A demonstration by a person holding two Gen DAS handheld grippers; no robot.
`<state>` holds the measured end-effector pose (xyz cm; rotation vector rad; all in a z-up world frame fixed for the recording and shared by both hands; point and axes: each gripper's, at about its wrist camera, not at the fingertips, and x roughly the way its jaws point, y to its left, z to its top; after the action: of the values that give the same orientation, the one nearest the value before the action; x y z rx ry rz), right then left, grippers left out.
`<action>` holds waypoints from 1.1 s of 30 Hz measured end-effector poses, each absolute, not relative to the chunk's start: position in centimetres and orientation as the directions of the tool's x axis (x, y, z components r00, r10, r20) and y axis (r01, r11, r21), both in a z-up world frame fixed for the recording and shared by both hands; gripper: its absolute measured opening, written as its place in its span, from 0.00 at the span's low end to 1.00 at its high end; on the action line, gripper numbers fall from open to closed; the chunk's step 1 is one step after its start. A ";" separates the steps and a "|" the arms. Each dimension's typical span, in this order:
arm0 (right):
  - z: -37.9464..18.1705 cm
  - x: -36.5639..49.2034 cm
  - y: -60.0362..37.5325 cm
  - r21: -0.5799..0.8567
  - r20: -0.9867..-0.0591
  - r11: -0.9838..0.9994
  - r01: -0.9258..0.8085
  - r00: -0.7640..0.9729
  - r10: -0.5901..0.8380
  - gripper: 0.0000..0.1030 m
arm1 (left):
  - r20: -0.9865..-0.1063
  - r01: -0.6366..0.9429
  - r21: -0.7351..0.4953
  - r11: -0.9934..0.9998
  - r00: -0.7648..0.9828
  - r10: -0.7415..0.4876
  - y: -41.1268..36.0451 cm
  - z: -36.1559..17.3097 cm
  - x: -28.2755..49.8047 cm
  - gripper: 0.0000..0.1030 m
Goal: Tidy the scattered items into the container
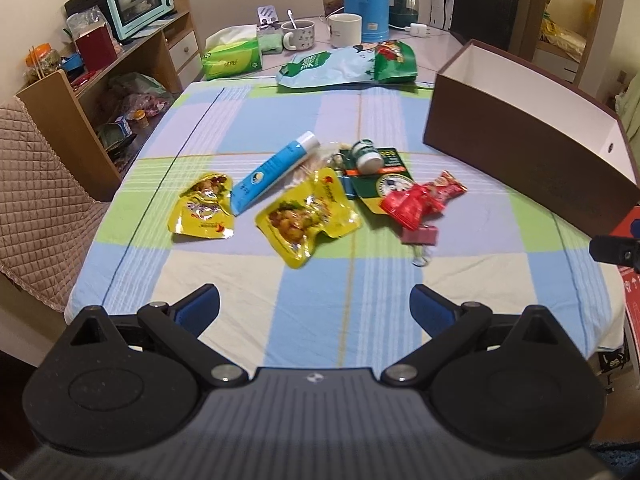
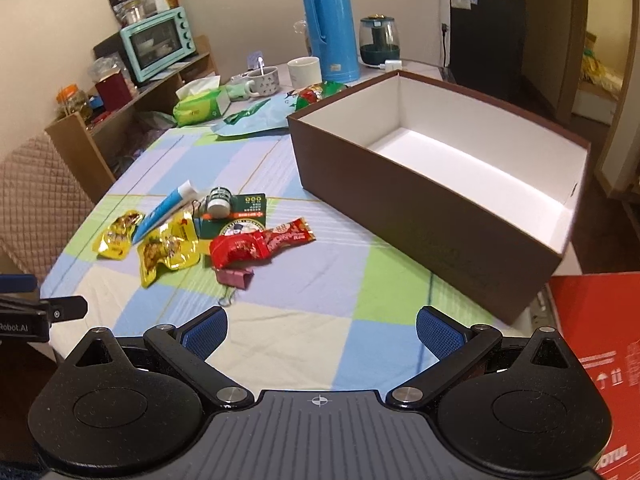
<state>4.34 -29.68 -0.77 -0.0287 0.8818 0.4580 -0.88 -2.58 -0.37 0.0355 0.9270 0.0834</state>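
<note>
The scattered items sit mid-frame on the checked tablecloth (image 1: 320, 320), outside the brown box (image 2: 420, 216): light, crinkly yellow snack pouches (image 1: 306, 220), best pinched at a sealed edge, a soft blue tube (image 1: 276, 170) to take across its middle, and a small green bottle (image 1: 366, 154) lying on its side (likely to roll). Left gripper (image 1: 316, 306) and right gripper (image 2: 322, 330) both hang at lower frame, jaws wide apart and holding nothing. Only the right wrist view looks into the box at right, and what shows of its white floor is bare.

- Left claw (image 1: 316, 304): jaws spread wide, holding nothing, hovering above the surface.
- Right claw (image 2: 322, 328): jaws spread wide, empty, likewise raised.
</note>
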 end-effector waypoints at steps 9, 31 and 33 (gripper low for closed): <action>-1.6 6.8 -26.1 0.166 -0.778 0.901 -0.400 0.508 0.369 1.00 | -0.821 -0.034 0.053 0.998 0.567 0.064 1.5 -1.3 2.7 0.97; -6.6 12.9 -23.7 0.254 -0.887 0.956 -0.146 0.359 0.290 1.00 | -0.849 -0.094 0.009 0.996 0.524 0.058 13.5 -5.8 12.1 0.81; -6.9 13.4 -23.4 0.250 -0.893 0.959 -0.133 0.351 0.281 1.00 | -0.853 -0.102 -0.013 0.995 0.520 0.042 14.3 -6.4 13.3 0.74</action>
<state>13.42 -23.38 -6.90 0.1426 1.1828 0.2690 13.30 14.34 -6.43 -0.0638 1.0207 0.0863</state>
